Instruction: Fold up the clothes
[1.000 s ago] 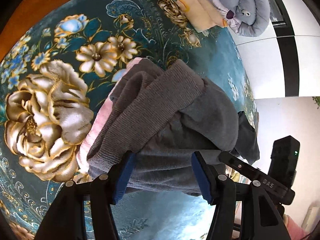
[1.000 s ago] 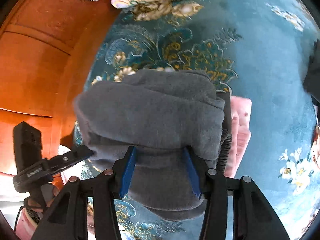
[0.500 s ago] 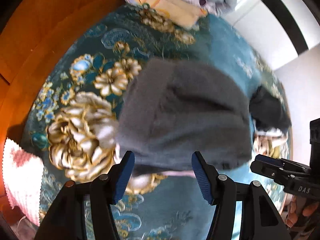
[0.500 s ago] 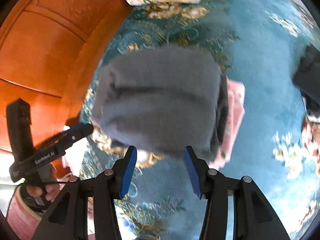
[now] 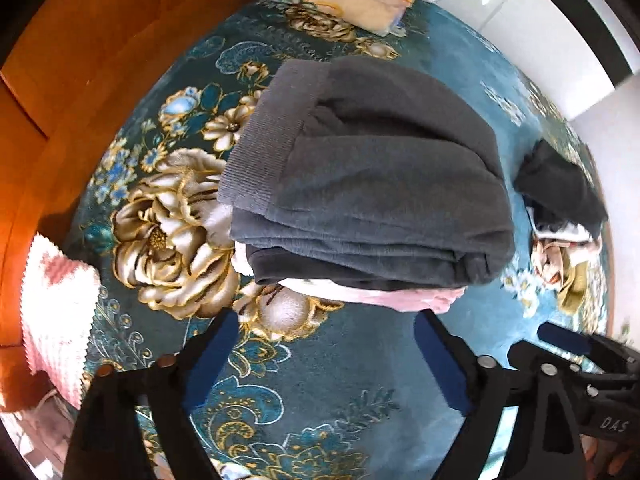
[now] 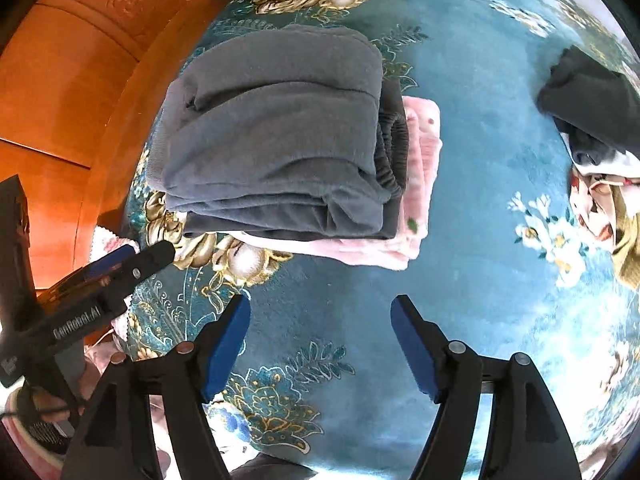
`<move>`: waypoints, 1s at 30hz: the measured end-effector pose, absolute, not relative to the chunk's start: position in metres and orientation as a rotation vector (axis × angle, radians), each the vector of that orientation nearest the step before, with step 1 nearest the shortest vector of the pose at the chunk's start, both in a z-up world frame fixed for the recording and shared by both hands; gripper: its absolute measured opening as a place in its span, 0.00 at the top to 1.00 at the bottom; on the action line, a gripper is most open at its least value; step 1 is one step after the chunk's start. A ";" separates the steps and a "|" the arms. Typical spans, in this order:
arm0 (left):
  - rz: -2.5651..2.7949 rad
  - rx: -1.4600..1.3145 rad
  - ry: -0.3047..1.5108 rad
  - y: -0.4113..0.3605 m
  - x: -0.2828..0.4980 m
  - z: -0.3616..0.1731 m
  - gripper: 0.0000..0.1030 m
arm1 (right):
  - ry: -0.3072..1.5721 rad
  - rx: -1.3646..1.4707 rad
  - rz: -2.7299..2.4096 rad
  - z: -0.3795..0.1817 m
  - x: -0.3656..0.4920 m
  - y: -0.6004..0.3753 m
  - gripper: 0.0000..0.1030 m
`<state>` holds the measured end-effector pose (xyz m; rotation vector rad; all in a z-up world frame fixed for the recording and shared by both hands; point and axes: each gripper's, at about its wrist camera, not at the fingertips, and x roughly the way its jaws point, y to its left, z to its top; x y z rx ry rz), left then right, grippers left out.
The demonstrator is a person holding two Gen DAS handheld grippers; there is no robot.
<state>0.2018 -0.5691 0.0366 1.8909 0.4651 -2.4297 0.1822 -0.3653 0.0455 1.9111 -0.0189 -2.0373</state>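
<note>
The grey garment [image 5: 368,176] lies folded on top of a pink one [image 6: 416,184], the two making a small stack on the teal floral cover [image 5: 360,400]. Both claws hang short of the stack's near edge, touching no cloth. The left gripper [image 5: 320,360] is spread wide and empty; the right gripper [image 6: 320,344] is likewise spread and holds nothing.

This stack looks done, so the next piece probably comes from the unfolded heap [image 6: 596,136], where a dark garment lies on top of light and yellowish cloth. From the stack, the heap lies well apart to the right, across a bare stretch of cover. In the right wrist view it sits at the far right edge; in the left wrist view it is also to the right [image 5: 560,200], beyond the stack. The right gripper therefore seems nearer and would swing right to reach it. The stack's long axis runs left to right across both views, its ribbed hem [image 5: 260,140] at the left end.
</note>
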 end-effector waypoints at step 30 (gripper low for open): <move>-2.569 1.743 0.474 -0.571 0.247 0.026 0.00 | 0.323 1.828 -2.246 0.049 0.219 -0.393 0.06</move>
